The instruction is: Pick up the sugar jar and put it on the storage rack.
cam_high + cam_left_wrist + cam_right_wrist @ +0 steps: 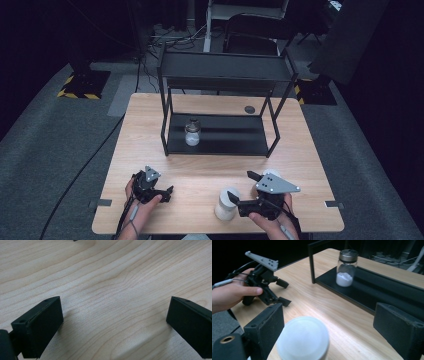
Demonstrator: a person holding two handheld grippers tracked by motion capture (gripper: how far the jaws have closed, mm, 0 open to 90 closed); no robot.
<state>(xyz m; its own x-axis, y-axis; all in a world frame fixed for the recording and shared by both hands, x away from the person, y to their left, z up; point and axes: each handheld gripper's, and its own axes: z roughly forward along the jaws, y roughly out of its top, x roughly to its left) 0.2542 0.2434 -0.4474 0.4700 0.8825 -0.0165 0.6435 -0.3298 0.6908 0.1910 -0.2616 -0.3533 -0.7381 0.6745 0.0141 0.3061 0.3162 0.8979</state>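
White jar [303,338] sits between the open right tongs [332,332], touching one jaw

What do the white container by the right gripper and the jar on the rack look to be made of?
White container: likely matte plastic; opaque, dull, softly rounded top. Jar: clear glass or hard plastic, since white powder shows through; its cap looks like brushed metal. Rack: black, probably painted metal.

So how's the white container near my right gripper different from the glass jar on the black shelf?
The white container is opaque with a white top; the glass jar is clear, shows white powder inside and has a dark metal lid. The container stands on the bare table between the right gripper's open jaws; the jar sits on the shelf. Both stand upright.
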